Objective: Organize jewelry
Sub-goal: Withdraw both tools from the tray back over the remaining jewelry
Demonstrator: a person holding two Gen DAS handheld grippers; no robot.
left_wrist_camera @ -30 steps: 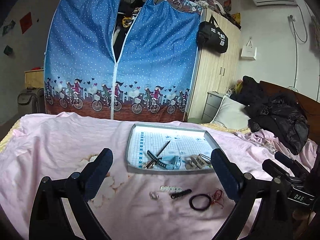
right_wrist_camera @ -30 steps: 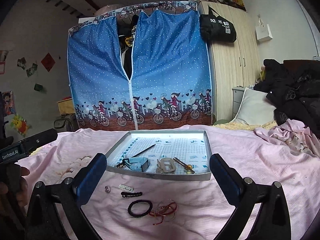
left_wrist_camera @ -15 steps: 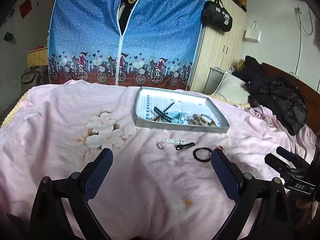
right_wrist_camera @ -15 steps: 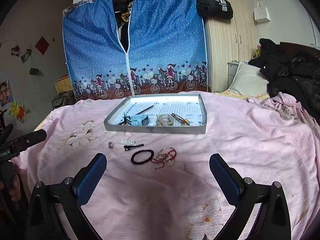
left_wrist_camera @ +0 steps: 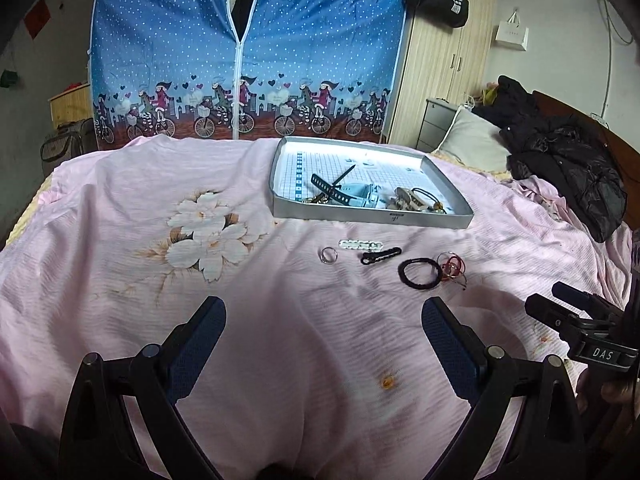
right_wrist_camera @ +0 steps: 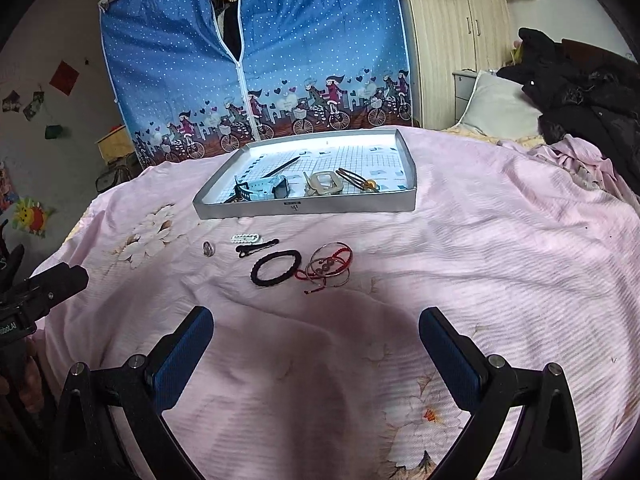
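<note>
A grey tray rests on the pink bedspread, holding a pale blue watch, a beige buckle, hair clips and a dark stick. In front of it lie a small ring, a white beaded clip, a black hair clip, a black hair tie and red string bracelets. My left gripper and right gripper are both open and empty, hovering over the bedspread nearer than the loose pieces.
A blue zip wardrobe stands behind the bed, with a wooden cupboard to its right. Black clothing and a pillow are piled at the right. Flower prints mark the bedspread at left. A hand grips the other tool.
Both grippers have pulled back and tilted down, so the tray and loose jewelry now sit farther away and more bedspread shows. Both stayed open.
</note>
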